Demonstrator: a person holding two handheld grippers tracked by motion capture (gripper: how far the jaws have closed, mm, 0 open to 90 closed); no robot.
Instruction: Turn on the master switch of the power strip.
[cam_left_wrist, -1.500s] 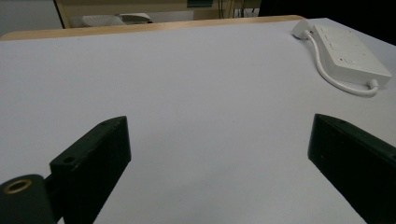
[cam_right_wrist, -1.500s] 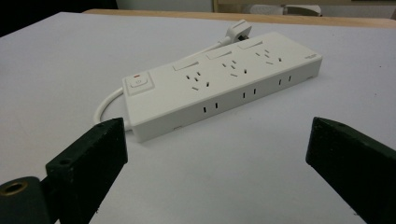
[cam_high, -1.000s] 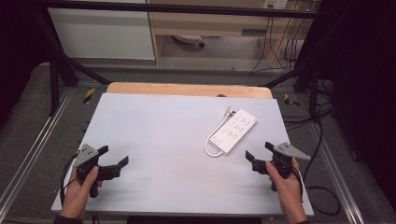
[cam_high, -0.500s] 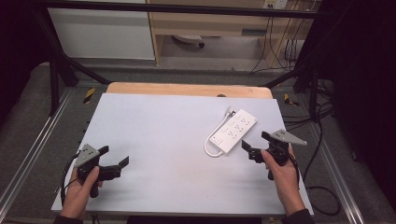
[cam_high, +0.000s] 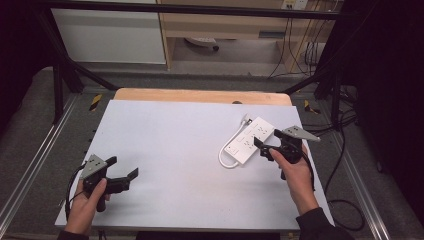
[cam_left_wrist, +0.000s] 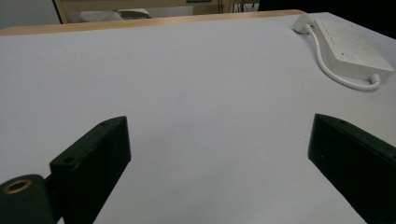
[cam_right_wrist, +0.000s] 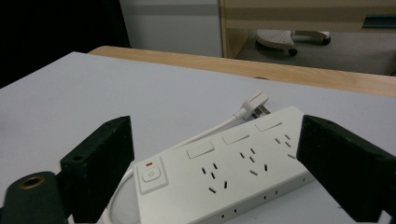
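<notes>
A white power strip (cam_high: 248, 141) lies slanted on the right part of the white table top (cam_high: 185, 145), with its cord looped at the near end and its plug (cam_right_wrist: 254, 103) at the far end. My right gripper (cam_high: 266, 142) hovers at the strip's right side. It is open, and its jaws have just been closing a little. In the right gripper view the power strip (cam_right_wrist: 233, 175) lies just ahead of and below the right gripper (cam_right_wrist: 217, 140), with no pad touching it. My left gripper (cam_high: 122, 167) stands open near the front left, nothing between its jaws. From the left gripper (cam_left_wrist: 219, 154) the power strip (cam_left_wrist: 348, 49) is far off.
A wooden strip (cam_high: 200, 96) borders the table's far edge. Black frame posts and metal rails flank both sides. Cables (cam_high: 345, 150) hang off the right edge. A wheeled chair base (cam_right_wrist: 292, 39) and cabinets stand beyond the table.
My right hand has moved forward and up, from the front right corner to the power strip's right side. The left hand has kept still.
</notes>
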